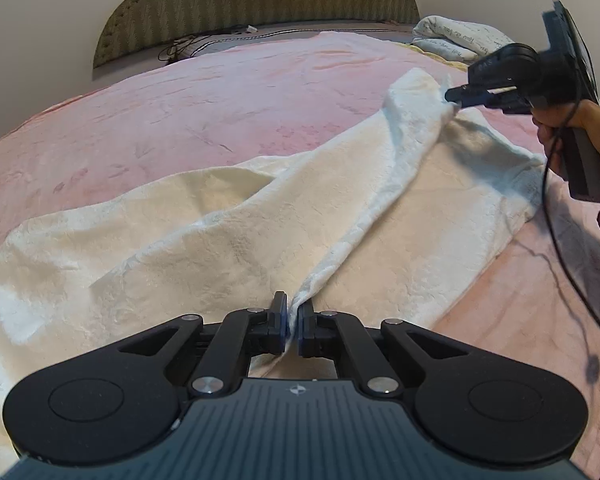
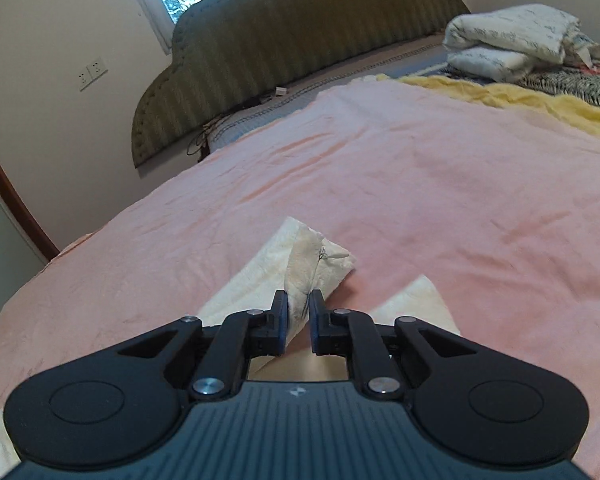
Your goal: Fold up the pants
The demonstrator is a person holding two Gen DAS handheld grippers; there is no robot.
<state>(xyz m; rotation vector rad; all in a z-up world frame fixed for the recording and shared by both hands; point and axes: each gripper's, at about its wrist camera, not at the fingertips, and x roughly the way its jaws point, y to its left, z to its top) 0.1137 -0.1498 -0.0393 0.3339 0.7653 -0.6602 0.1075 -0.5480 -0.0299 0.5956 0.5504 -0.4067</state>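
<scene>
Hand-held gripper (image 1: 293, 312) to hand-held gripper (image 1: 456, 98): pants (image 1: 260, 216) lengthwise.

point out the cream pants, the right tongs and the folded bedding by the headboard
cream pants (image 1: 228, 232), left wrist view, middle of the spread fabric
right tongs (image 1: 454, 98), left wrist view, tips pinching fabric
folded bedding (image 2: 508, 40), right wrist view, top of the stack

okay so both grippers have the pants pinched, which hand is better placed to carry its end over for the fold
Right, probably. The right gripper already holds its end of the pants lifted off the bed; the left gripper pinches the fabric low, better as an anchor.
</scene>
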